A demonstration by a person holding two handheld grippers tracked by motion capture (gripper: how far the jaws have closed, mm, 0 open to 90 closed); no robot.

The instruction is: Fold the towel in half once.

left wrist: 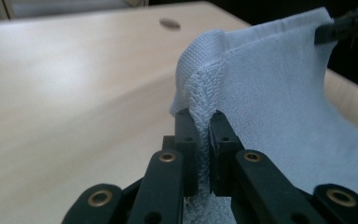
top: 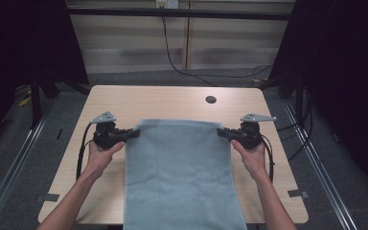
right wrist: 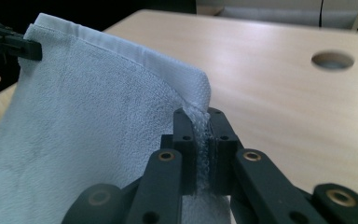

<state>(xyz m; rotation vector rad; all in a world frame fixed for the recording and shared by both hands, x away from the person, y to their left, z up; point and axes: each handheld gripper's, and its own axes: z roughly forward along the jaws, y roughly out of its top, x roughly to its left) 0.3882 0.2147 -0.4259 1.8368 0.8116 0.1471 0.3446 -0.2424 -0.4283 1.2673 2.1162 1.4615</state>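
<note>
A: Towel [top: 182,177] spreads from table [top: 124,103] centre toward 6 o'clock, over the near edge.

B: And the corners?

A: Left gripper [top: 133,133] clamps the 10 o'clock corner, right gripper [top: 222,132] the 2 o'clock one (jaws pinched tight on terry, top hem raised).

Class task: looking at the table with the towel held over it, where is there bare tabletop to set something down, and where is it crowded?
Bare table runs along the far edge, beyond the towel, up to the round hole. Narrow strips lie outside each forearm. The middle is crowded: the left hand-held gripper and right hand-held gripper pinch the towel's far corners.
</note>
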